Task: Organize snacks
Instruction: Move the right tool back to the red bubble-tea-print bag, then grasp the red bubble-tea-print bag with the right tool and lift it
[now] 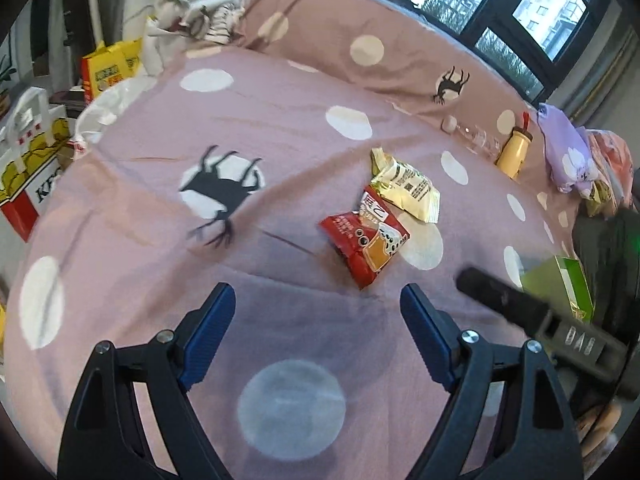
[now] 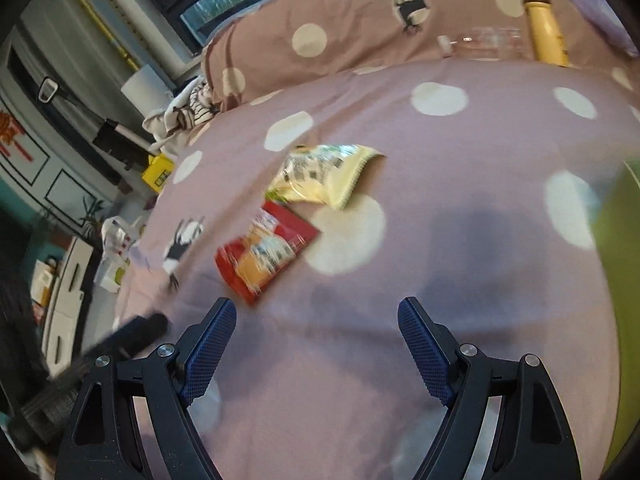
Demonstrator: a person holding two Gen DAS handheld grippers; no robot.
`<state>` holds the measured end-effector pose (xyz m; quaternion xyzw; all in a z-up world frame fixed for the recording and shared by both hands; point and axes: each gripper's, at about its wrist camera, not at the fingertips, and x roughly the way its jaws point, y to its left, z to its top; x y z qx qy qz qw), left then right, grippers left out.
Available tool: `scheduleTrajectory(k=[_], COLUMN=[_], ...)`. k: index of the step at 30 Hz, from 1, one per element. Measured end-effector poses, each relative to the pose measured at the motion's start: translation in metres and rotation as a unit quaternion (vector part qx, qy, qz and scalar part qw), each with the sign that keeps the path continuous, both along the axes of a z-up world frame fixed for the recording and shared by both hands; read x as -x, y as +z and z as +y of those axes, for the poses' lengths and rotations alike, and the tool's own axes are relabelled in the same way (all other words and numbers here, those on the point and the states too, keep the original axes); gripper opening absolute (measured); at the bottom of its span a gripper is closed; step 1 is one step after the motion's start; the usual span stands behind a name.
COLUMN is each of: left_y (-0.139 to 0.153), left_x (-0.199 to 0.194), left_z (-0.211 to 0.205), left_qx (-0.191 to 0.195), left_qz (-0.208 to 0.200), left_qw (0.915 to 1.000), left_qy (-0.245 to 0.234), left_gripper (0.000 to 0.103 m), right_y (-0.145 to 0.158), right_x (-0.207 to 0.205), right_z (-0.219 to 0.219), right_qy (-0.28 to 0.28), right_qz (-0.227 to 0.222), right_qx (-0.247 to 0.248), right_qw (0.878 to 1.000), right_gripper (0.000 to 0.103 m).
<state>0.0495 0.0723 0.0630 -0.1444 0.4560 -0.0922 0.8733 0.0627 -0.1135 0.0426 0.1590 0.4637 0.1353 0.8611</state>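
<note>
A red snack packet (image 1: pixel 366 240) lies on the pink dotted bedspread (image 1: pixel 160 240), touching a pale yellow snack packet (image 1: pixel 406 186) just behind it. Both show in the right wrist view too, the red packet (image 2: pixel 266 250) and the yellow packet (image 2: pixel 324 174). My left gripper (image 1: pixel 318 294) is open and empty, low over the bed just short of the red packet. My right gripper (image 2: pixel 316 308) is open and empty, to the right of and short of the packets. The right gripper's body (image 1: pixel 532 312) shows at the right of the left wrist view. A green box (image 1: pixel 560 286) stands at the right.
A yellow bottle with a red straw (image 1: pixel 514 150) and a clear bottle (image 1: pixel 478 140) lie by the pillow (image 1: pixel 360 40). A purple bag (image 1: pixel 568 152) sits at the far right. Boxes and bags (image 1: pixel 32 168) stand off the bed's left edge. The green box fills the right wrist view's right edge (image 2: pixel 620 280).
</note>
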Motion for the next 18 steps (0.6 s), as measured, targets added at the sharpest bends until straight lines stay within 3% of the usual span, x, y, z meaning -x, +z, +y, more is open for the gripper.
scheduleTrajectory(k=[5, 9, 11, 13, 15, 18], left_y=[-0.012, -0.022, -0.03, -0.031, -0.032, -0.033], left_x=[-0.02, -0.036, -0.044, -0.046, -0.047, -0.047], left_z=[-0.006, -0.004, -0.002, -0.001, -0.004, -0.012], left_qx=[0.037, 0.033, 0.059, 0.069, 0.079, 0.069], left_qz=[0.022, 0.026, 0.042, 0.034, 0.033, 0.033], left_qw=[0.999, 0.9991, 0.9973, 0.9969, 0.9962, 0.997], left_qy=[-0.014, 0.009, 0.009, 0.017, 0.013, 0.006], left_gripper=[0.081, 0.074, 0.073, 0.071, 0.065, 0.043], right_y=[-0.001, -0.011, -0.017, -0.025, -0.03, -0.029], right_x=[-0.047, -0.08, -0.093, -0.102, -0.105, -0.098], right_z=[0.03, 0.048, 0.053, 0.056, 0.057, 0.062], right_qy=[0.057, 0.082, 0.088, 0.094, 0.099, 0.125], right_qz=[0.029, 0.049, 0.055, 0.06, 0.066, 0.05], right_qx=[-0.001, 0.017, 0.024, 0.023, 0.016, 0.022], right_qw=[0.998, 0.995, 0.994, 0.993, 0.993, 0.991], right_gripper=[0.083, 0.083, 0.083, 0.083, 0.081, 0.07])
